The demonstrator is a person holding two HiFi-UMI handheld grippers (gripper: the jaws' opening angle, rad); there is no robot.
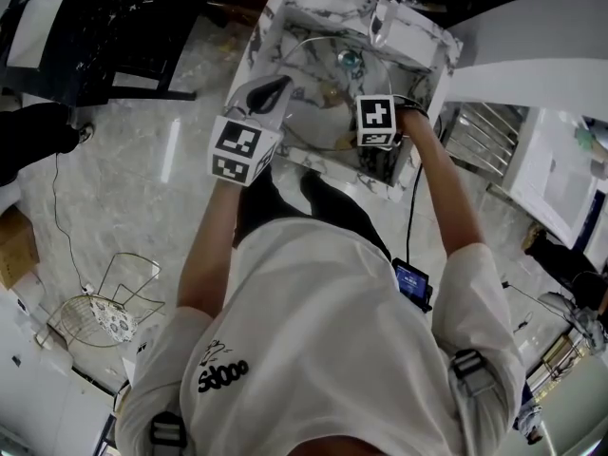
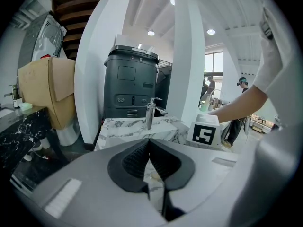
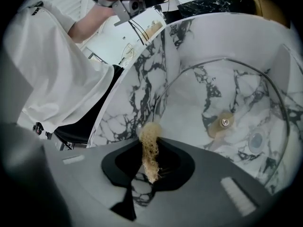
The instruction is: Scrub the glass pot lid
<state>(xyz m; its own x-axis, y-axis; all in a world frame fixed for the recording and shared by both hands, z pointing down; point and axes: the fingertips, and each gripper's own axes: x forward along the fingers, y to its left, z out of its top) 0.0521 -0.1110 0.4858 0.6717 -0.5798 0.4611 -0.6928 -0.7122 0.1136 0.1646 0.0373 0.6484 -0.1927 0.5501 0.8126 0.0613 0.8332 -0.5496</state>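
Person in white T-shirt [image 1: 323, 350] stands at marble sink [image 1: 264, 36]. L gripper [image 2: 149, 142] hovers over the near-left rim, jaws pressed together w/ nothing between. R gripper [image 3: 150, 143] pinches a tan scrub pad [image 3: 150, 150] inside the basin. Glass pot lid [image 3: 222, 98] leans in the basin, knob [image 3: 225, 122] toward the pad; pad-to-lid contact unclear. Chrome faucet [image 2: 150, 113] at far edge.

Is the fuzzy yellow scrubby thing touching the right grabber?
Touching. The right gripper view shows the tan scrubber squeezed between the two black jaws of the right hand-held gripper, which press on it from both sides.
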